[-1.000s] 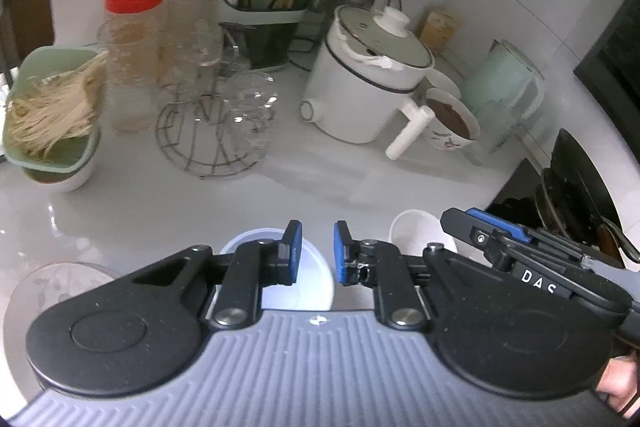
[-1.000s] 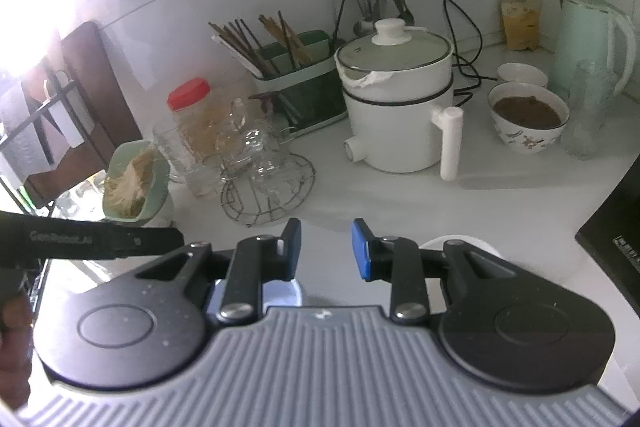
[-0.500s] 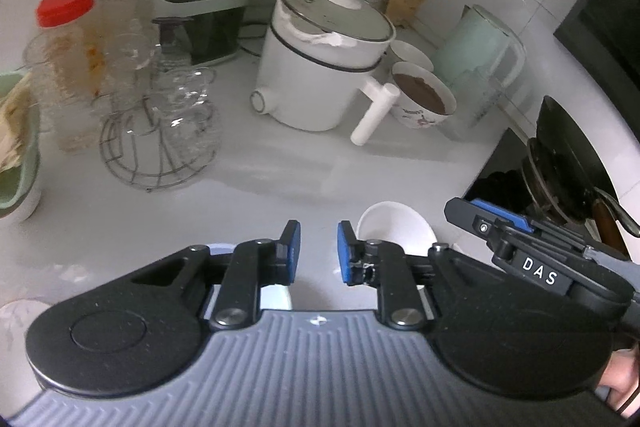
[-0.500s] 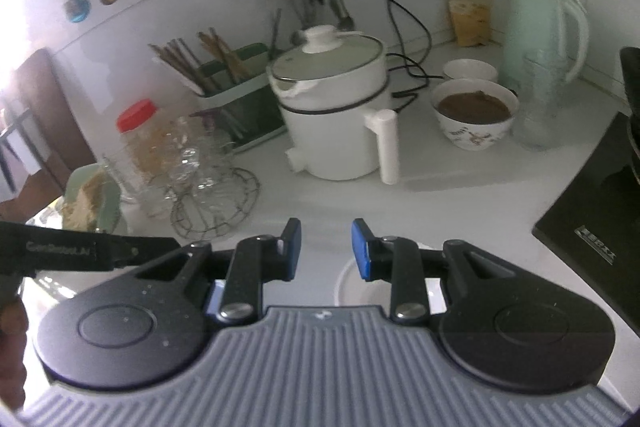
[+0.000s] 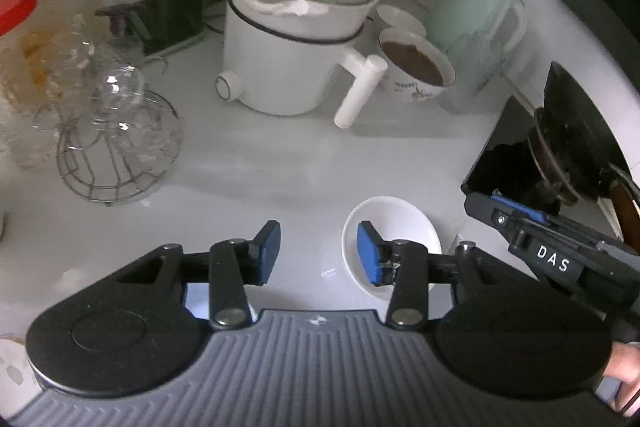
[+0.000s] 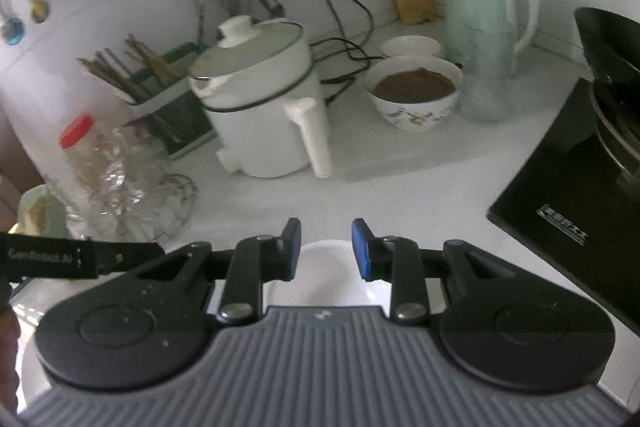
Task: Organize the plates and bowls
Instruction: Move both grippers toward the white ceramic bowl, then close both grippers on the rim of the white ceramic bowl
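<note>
The small white dish [image 5: 394, 227] sat empty on the white counter [image 5: 280, 163] near the black cooktop [image 6: 560, 195]. My left gripper [image 5: 318, 253] was opening beside it, nothing between the pads, one pad over its rim, probably readying a rim grasp. My right gripper [image 6: 326, 253] hovered part-open and empty above it. The white pot [image 5: 292, 39] and glass rack [image 5: 116, 143] stood well clear.

We are seeing open white counter [image 5: 280, 163] ahead. The electric pot [image 5: 288, 39], its handle jutting out, is blocking the back; the wire rack of glasses [image 5: 116, 143] is crowding the left, the black cooktop [image 6: 568, 195] the right.
</note>
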`<action>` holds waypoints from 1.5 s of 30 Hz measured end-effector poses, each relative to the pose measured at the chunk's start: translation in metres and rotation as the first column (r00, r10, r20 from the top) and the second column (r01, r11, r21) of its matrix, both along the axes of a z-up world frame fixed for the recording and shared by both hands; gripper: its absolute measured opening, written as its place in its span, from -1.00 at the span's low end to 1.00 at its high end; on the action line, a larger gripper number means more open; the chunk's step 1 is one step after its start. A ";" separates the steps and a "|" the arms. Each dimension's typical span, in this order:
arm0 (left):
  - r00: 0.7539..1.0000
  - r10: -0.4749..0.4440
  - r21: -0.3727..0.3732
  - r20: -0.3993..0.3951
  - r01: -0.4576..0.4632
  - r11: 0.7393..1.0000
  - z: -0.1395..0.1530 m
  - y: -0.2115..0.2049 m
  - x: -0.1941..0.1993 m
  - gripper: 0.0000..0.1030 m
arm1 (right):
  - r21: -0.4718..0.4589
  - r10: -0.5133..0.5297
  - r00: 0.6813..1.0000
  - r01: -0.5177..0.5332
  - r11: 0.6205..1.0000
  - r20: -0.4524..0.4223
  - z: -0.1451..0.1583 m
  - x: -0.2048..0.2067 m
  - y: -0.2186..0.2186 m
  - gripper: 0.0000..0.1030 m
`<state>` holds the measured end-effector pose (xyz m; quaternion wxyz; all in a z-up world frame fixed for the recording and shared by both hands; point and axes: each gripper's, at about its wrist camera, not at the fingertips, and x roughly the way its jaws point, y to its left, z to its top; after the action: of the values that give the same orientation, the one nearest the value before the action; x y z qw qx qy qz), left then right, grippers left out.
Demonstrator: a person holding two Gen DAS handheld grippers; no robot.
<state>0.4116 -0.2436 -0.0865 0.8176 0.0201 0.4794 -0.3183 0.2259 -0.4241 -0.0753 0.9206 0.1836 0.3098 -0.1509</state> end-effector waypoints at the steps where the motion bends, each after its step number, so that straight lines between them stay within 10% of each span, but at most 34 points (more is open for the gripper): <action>1: 1.000 -0.002 0.008 -0.010 0.002 1.000 -0.004 -0.006 0.003 -0.06 | 0.004 -0.005 1.000 0.005 1.000 -0.007 -0.002 0.001 -0.004 -0.36; 4: 0.999 -0.015 0.026 -0.032 0.015 1.000 -0.012 -0.021 0.009 -0.06 | 0.020 -0.021 1.000 0.021 1.000 -0.016 -0.010 0.005 -0.015 0.00; 25: 0.975 -0.073 0.120 -0.210 0.100 0.988 -0.086 -0.077 0.041 -0.06 | 0.235 0.012 0.974 0.042 0.971 -0.226 -0.081 0.037 -0.056 -0.03; 45: 0.957 -0.119 0.167 -0.265 0.167 0.972 -0.120 -0.103 0.049 -0.78 | 0.260 0.016 0.961 0.059 0.964 -0.276 -0.106 0.047 -0.053 -0.70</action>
<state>0.4601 -0.3464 -0.2065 0.7188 0.0911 0.6049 -0.3304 0.2729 -0.4768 -0.1815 0.8338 0.2859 0.4503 -0.1421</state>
